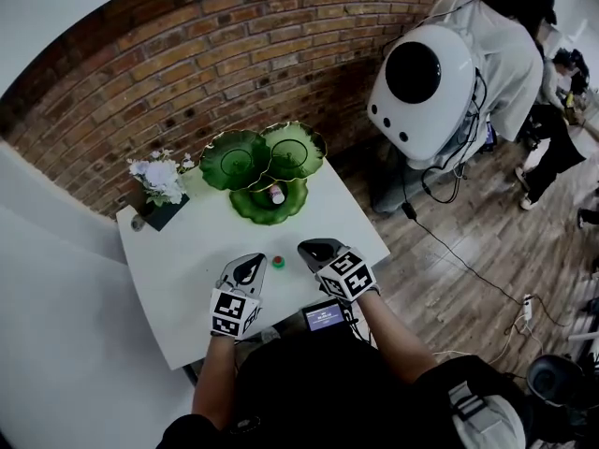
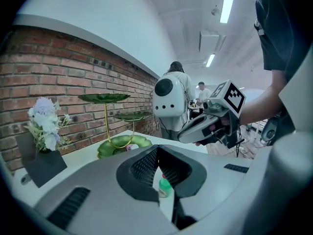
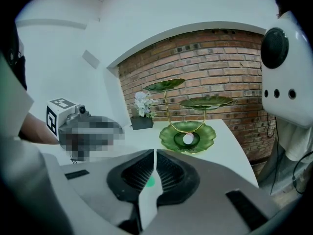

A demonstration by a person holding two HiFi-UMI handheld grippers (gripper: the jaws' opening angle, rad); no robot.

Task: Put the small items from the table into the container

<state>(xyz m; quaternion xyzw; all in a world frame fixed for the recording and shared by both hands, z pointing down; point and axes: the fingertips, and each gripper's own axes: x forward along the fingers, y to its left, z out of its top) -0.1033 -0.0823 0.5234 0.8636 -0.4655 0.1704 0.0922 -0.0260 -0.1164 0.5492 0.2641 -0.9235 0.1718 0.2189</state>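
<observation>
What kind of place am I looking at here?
Likely an indoor recording lab or studio: brick wall, cables across a wood floor, and another person wearing a white backpack rig.

Small green item (image 1: 278, 262), six o'clock of the green stand (image 1: 251, 210), was too tiny to name! The left gripper (image 2: 157, 151) had its closed jaws covering all but a sliver of it. Whitish thing (image 1: 277, 195) on the stand's lowest tier was unreadable too. Person (image 1: 510, 59) at one o'clock was clipped by the frame's edge.
</observation>
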